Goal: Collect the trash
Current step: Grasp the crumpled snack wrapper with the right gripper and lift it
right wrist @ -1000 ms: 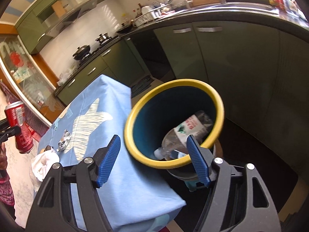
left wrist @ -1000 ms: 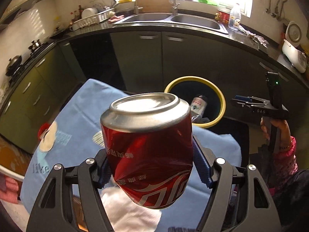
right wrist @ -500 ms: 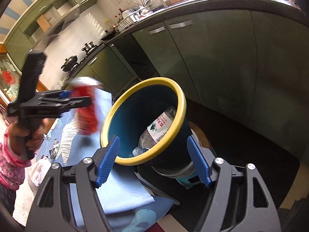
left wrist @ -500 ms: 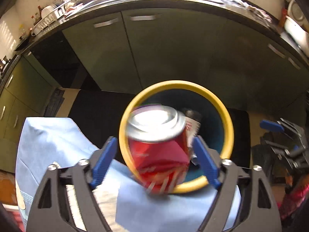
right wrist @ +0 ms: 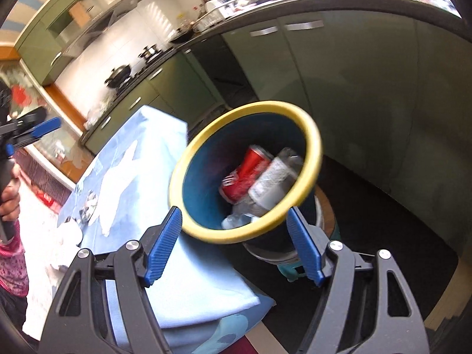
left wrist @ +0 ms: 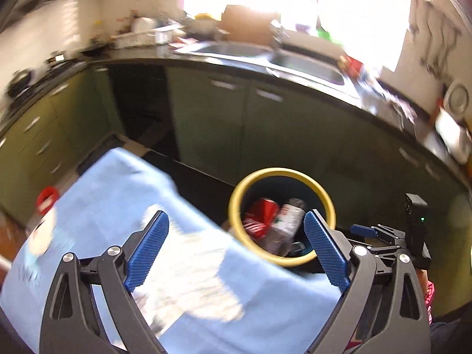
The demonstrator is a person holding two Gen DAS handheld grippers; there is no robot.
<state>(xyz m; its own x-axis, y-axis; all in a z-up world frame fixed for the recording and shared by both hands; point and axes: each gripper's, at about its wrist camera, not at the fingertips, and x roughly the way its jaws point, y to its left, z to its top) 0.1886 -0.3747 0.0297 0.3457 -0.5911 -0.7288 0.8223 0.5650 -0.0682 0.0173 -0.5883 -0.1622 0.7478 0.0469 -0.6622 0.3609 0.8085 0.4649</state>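
A dented red soda can (left wrist: 259, 215) (right wrist: 247, 174) lies inside the yellow-rimmed dark bin (left wrist: 327, 203) (right wrist: 312, 147), beside a clear plastic bottle (left wrist: 290, 218) (right wrist: 277, 177). My left gripper (left wrist: 236, 250) hangs above the blue-clothed table (left wrist: 118, 191), back from the bin; its jaws are opening with nothing between them. In the right wrist view the left gripper (right wrist: 29, 135) shows at the far left in a hand. My right gripper (right wrist: 233, 247) is open just in front of the tilted bin, its pads off it. It also appears right of the bin as the right gripper (left wrist: 368, 233).
Crumpled white paper (right wrist: 67, 236) and a small silvery scrap (right wrist: 88, 203) lie on the blue cloth (right wrist: 132, 162). Green cabinets (left wrist: 295, 135) and a counter with a sink (left wrist: 295, 62) curve behind the bin. A teal stool (right wrist: 292, 268) carries the bin over dark floor.
The left gripper carried the can over the bin and let it go; the can now lies in the bin. The left gripper has pulled back, jaws wider. The right gripper stayed by the bin.
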